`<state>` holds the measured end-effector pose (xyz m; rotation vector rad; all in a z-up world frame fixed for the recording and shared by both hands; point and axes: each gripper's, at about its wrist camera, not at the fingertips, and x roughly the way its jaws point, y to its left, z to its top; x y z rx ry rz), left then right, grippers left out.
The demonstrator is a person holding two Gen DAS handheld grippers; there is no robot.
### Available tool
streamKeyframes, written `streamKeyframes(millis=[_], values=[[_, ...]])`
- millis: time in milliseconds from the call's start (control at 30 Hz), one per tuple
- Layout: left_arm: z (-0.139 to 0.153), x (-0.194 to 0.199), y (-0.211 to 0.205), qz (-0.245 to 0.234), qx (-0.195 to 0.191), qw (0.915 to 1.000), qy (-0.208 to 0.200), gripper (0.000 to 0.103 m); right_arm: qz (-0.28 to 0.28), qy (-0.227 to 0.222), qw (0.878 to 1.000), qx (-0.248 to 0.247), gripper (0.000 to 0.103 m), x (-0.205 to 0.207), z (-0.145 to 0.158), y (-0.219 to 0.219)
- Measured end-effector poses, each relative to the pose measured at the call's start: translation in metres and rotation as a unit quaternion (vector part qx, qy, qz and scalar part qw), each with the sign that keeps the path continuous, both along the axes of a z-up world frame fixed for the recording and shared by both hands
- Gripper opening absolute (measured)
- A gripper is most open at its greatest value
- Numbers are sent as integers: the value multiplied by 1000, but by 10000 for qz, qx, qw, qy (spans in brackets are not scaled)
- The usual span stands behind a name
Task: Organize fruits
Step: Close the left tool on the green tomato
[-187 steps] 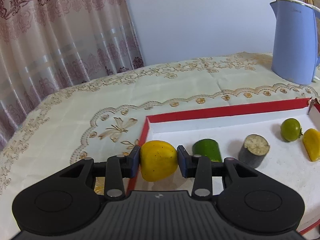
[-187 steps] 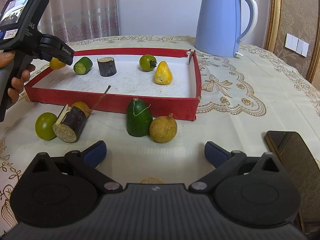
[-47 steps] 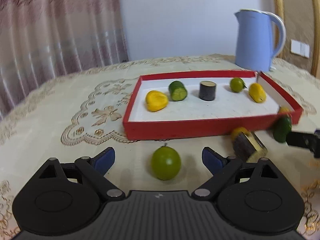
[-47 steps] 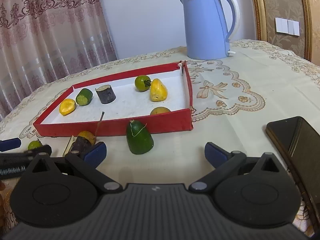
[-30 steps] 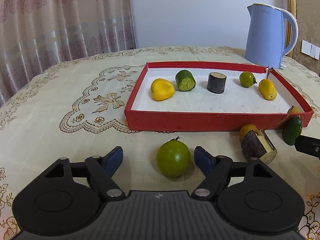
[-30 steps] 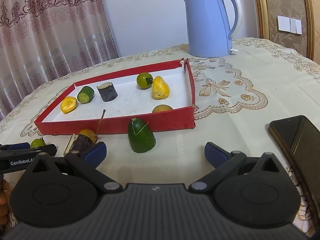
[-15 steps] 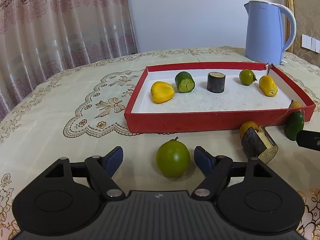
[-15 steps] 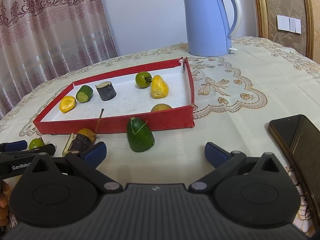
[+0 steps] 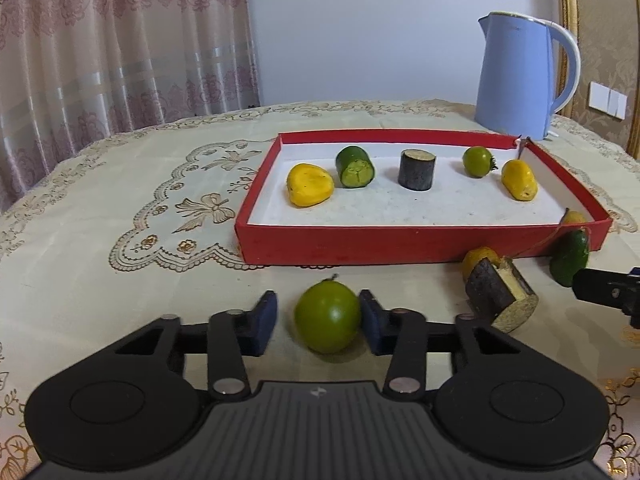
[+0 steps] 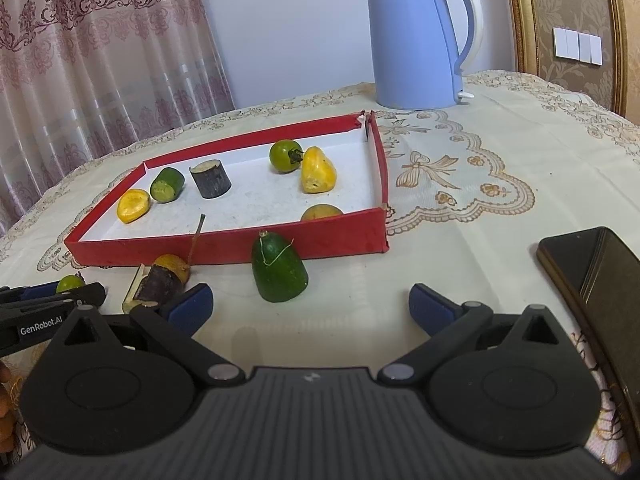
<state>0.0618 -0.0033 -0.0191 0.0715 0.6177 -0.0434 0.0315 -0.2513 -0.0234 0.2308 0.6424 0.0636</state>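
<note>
On the embroidered cream tablecloth (image 9: 120, 208), just in front of the red cardboard tray (image 9: 400, 242), a smooth round green fruit (image 9: 328, 317) sits between the blue pads of the left gripper (image 9: 318, 318); the right pad touches its skin while a narrow gap shows at the left pad, so the jaws are narrowed around it but not fully clamped. Half a second ago those pads stood clearly wider, apart from the fruit on both sides. Inside the white-floored tray lie a lumpy yellow fruit (image 9: 309, 185), a cut green cylinder (image 9: 355, 167), a dark rough-barked stub (image 9: 417, 169), a small green fruit (image 9: 477, 162) and a yellow wedge (image 9: 519, 180). Outside the tray, a dark bark-covered chunk (image 10: 158, 285) with a pale cut face lies against an orange fruit (image 10: 172, 263), and a glossy green cone-shaped fruit (image 10: 278, 270) stands near the tray's front wall. The right gripper (image 10: 310, 306) hovers with jaws wide, holding nothing, as before. A glossy blue kettle (image 10: 416, 40) stands behind the tray, and a black phone (image 10: 592, 264) lies well to the right.
</note>
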Motion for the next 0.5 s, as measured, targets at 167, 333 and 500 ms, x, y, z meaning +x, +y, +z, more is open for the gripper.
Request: streamKeyframes(millis=[167,333,500], values=[[0,-1,1,-44,-72,10000,3,33,0,3,10000,-7,103,0,0,0],[2,-4,4,-97,-229,9997,-61,33,-1,8,10000,-13,103,0,0,1],[4,-8,10,-119,-447,9987,-217,33,-2,11,10000,-14,103,1,0,1]])
